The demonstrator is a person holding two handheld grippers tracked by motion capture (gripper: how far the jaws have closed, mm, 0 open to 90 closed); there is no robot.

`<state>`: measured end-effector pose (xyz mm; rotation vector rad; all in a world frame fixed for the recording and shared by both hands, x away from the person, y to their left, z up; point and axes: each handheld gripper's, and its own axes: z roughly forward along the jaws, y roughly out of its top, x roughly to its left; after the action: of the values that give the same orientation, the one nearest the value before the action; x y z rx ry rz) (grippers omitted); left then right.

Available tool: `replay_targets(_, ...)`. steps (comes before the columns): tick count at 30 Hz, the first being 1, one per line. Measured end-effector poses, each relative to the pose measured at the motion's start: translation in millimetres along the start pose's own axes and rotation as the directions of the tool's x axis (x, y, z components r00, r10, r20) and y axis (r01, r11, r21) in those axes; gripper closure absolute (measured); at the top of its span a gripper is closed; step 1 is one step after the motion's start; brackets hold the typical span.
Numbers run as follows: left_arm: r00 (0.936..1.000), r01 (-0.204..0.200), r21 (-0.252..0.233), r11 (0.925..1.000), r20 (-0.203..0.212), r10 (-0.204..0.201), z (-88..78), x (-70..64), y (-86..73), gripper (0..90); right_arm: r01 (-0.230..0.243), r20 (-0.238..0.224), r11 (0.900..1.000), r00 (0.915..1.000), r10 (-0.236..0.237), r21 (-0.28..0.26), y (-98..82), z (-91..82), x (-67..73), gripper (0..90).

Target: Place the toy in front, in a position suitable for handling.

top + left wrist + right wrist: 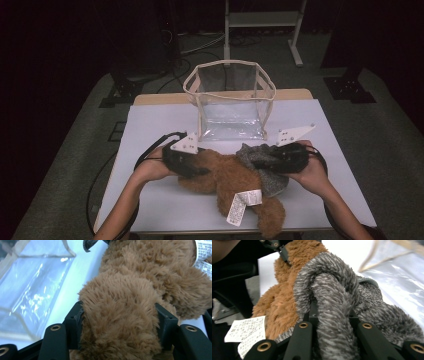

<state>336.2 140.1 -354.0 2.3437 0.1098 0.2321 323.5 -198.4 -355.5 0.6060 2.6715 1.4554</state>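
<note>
Plush toy (235,175) before clear bag (231,97)

Table lit, surroundings dark; bag (230,107) glares (close-ups soft at edges).

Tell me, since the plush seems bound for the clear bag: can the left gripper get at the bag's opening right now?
Probably yes. The left gripper, clamped on the brown plush toy, sits just before the clear bag, whose open top faces up with nothing between.
</note>
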Motion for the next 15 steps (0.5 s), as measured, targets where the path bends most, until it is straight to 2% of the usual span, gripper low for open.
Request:
replay_targets(1, 1.0000, 0.000, 0.000, 1.0000, 0.000, 0.000, 0.0, 0.0, 0.0, 38.4, 0.000, 0.000, 1.000, 1.0000, 0.000, 0.000, 0.0, 0.0, 0.0, 74.1)
replay_targets(2, 1.0000, -0.002, 0.005, 1.0000, 0.006, 0.002, -2.9, -5.4, -4.7, 38.4, 0.006, -0.023, 1.000, 0.9997, -0.006, 0.008, -0.2, 4.4, 3.1, 74.1)
replay_targets(3, 0.9997, -0.015, -0.010, 0.9998, 0.019, 0.015, -7.5, -18.1, -14.6, 37.4, 0.035, -0.068, 0.999, 0.9972, -0.032, 0.036, -1.9, 13.0, 12.8, 74.3)
replay_targets(4, 0.9997, -0.015, -0.010, 0.9998, 0.019, 0.015, -7.5, -18.1, -14.6, 35.9, 0.035, -0.068, 0.999, 0.9972, -0.032, 0.036, -1.9, 13.0, 12.8, 74.3)
replay_targets(5, 0.9997, -0.013, -0.037, 0.9992, 0.021, 0.013, -11.2, -24.2, -19.3, 35.9, 0.050, -0.089, 0.998, 0.9950, -0.046, 0.046, -3.3, 16.1, 18.6, 74.3)
replay_targets(6, 0.9986, 0.004, -0.070, 0.9975, 0.053, 0.000, -15.0, -28.7, -23.1, 31.9, 0.063, -0.106, 0.997, 0.9927, -0.058, 0.048, -5.6, 16.8, 27.1, 74.2)
replay_targets(8, 0.9985, -0.005, -0.079, 0.9969, 0.054, 0.010, -16.2, -29.1, -23.7, 29.7, 0.065, -0.109, 0.997, 0.9923, -0.059, 0.049, -6.2, 15.7, 29.8, 74.2)
replay_targets(9, 0.9989, 0.001, -0.086, 0.9963, 0.047, 0.004, -15.2, -28.1, -23.3, 22.7, 0.069, -0.103, 0.996, 0.9927, -0.063, 0.052, -6.4, 12.9, 33.9, 74.1)
replay_targets(10, 0.9990, 0.014, -0.085, 0.9963, 0.044, -0.010, -12.6, -26.0, -21.8, 22.7, 0.069, -0.103, 0.996, 0.9927, -0.063, 0.052, -6.4, 12.9, 33.9, 74.1)
replay_targets(11, 0.9993, 0.015, -0.078, 0.9968, 0.035, -0.012, -4.3, -21.2, -18.0, 14.0, 0.076, -0.083, 0.995, 0.9941, -0.071, 0.058, -5.3, 10.2, 36.0, 74.0)
replay_targets(12, 0.9993, 0.015, -0.078, 0.9968, 0.035, -0.012, -4.3, -21.2, -18.0, 11.2, 0.076, -0.083, 0.995, 0.9941, -0.071, 0.058, -5.3, 10.2, 36.0, 74.0)
replay_targets(13, 0.9992, 0.008, -0.068, 0.9977, 0.039, -0.006, 0.4, -18.6, -16.7, 11.2, 0.080, -0.077, 0.995, 0.9942, -0.075, 0.060, -4.7, 8.3, 35.9, 73.9)
replay_targets(15, 0.9970, 0.037, -0.068, 0.9970, 0.070, -0.032, 8.9, -10.4, -16.9, 10.0, 0.075, -0.070, 0.996, 0.9950, -0.071, 0.055, -4.1, 2.8, 34.4, 73.8)
